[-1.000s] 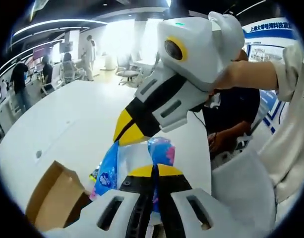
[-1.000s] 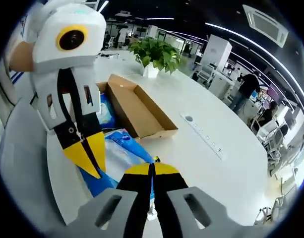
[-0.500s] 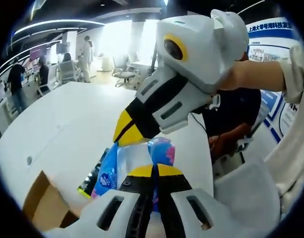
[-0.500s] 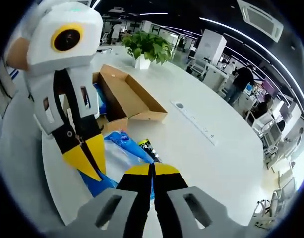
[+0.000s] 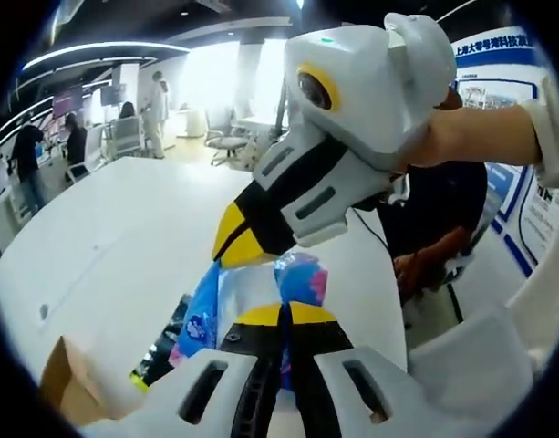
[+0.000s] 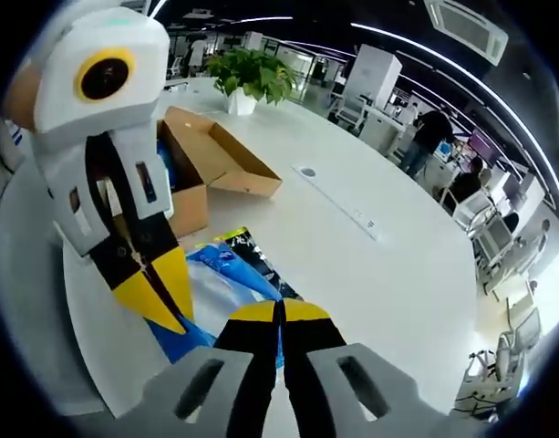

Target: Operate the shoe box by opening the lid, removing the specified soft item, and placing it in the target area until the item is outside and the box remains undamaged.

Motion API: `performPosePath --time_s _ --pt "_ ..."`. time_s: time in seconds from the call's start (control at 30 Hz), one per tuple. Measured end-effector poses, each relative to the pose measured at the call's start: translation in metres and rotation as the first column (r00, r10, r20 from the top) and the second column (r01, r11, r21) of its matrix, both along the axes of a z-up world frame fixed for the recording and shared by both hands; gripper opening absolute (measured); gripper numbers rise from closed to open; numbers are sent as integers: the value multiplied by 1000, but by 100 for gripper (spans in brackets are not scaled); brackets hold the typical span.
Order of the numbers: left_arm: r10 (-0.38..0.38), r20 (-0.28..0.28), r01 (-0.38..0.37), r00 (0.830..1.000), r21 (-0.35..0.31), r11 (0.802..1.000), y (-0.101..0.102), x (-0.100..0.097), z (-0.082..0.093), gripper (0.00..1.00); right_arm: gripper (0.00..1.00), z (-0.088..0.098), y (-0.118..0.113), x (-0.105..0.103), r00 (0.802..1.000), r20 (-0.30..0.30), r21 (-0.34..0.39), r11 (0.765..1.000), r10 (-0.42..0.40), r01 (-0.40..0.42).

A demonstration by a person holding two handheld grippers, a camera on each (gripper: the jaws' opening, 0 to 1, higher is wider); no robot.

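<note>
A soft blue and white pack (image 5: 204, 315) with a pink end hangs between both grippers above the white table. In the left gripper view my left gripper (image 5: 284, 312) is shut on its near edge. The right gripper (image 5: 232, 248) comes down from the upper right, shut on the pack's top. In the right gripper view my right gripper (image 6: 281, 308) is shut on the blue pack (image 6: 226, 274), and the left gripper (image 6: 160, 294) pinches it from the left. The open cardboard shoe box (image 6: 201, 164) stands behind, its lid flap folded out; one corner of the box (image 5: 65, 397) shows at lower left.
A dark packet with yellow print (image 6: 261, 260) lies on the table (image 6: 370, 283) under the pack, also seen as the dark packet (image 5: 156, 351). A potted plant (image 6: 247, 73) and a white power strip (image 6: 338, 196) sit beyond the box. A person's hand (image 5: 461, 137) holds the right gripper; people stand far off.
Both grippers have carried the pack away from the box, which now sits farther off in the right gripper view and lower left in the left one. The dark packet has come into sight below.
</note>
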State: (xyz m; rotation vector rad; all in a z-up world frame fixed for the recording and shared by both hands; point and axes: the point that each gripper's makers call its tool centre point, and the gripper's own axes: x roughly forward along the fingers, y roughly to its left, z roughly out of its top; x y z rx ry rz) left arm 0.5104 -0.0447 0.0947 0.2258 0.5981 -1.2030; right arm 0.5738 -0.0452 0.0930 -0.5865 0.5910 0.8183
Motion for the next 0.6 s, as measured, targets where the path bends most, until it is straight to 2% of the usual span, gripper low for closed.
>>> performPosePath --time_s 0.1,0.47,0.6 --pt "6 57 -6 998 13 1000 -10 7 -1 0 0 -2 -9 4 1000 2 4 1000 -23 23" --pt "31 122 -30 992 -13 999 -41 16 -7 0 0 -10 -32 15 996 4 28 996 -88 88" --pt "18 186 -19 982 4 1000 -51 22 -11 0 0 -13 -40 21 994 9 31 993 -111 110"
